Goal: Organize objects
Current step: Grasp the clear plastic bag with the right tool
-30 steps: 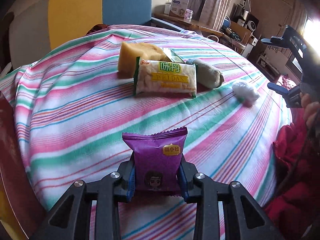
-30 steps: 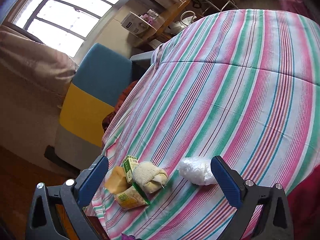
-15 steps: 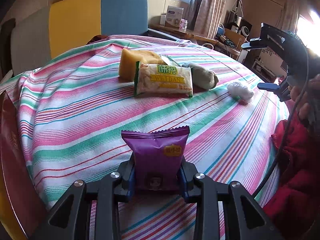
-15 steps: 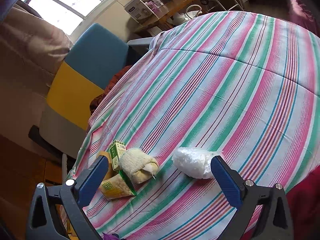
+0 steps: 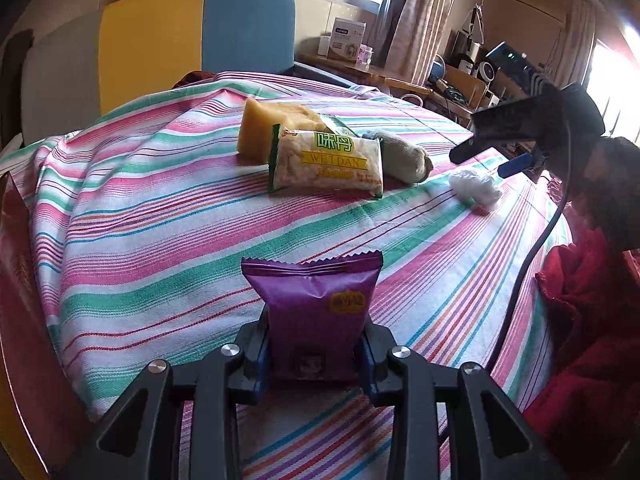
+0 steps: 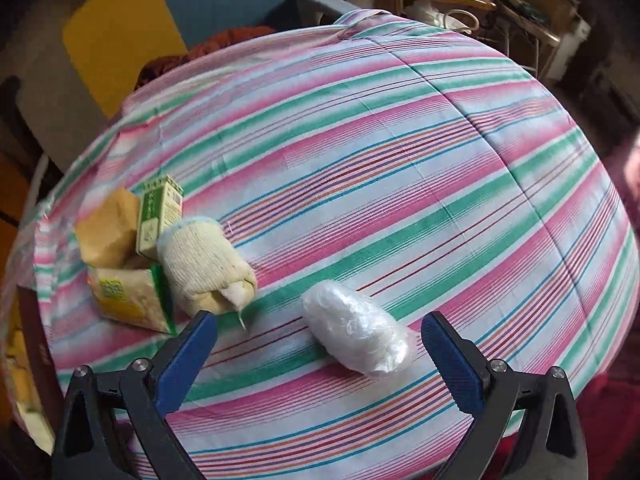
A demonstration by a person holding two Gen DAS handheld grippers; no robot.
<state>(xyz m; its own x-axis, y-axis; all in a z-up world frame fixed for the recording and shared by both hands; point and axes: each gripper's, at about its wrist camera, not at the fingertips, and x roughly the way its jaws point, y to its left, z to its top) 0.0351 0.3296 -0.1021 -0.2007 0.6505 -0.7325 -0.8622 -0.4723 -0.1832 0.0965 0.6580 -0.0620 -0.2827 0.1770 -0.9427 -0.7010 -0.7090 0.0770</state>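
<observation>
My left gripper (image 5: 314,356) is shut on a purple snack packet (image 5: 316,300), held upright over the near part of the striped tablecloth (image 5: 160,232). Further back lie a white-and-green WEIDAN snack bag (image 5: 326,166), a yellow sponge block (image 5: 260,134), a rolled beige cloth (image 5: 404,160) and a white plastic wad (image 5: 474,186). My right gripper (image 6: 320,350) is open; the white plastic wad (image 6: 356,332) lies between its blue fingers. The rolled cloth (image 6: 204,268), a green carton (image 6: 158,212), the sponge (image 6: 108,232) and the snack bag (image 6: 128,296) sit to its left.
A yellow-and-blue chair (image 5: 196,40) stands behind the table. A dark red box (image 5: 20,300) is at the table's left edge. Red cloth (image 5: 580,320) hangs at the right. The right gripper (image 5: 516,136) shows in the left wrist view above the wad.
My right gripper has come down and closer to the white plastic wad, which now lies between its fingers. My left gripper still holds the purple packet and has tilted slightly.
</observation>
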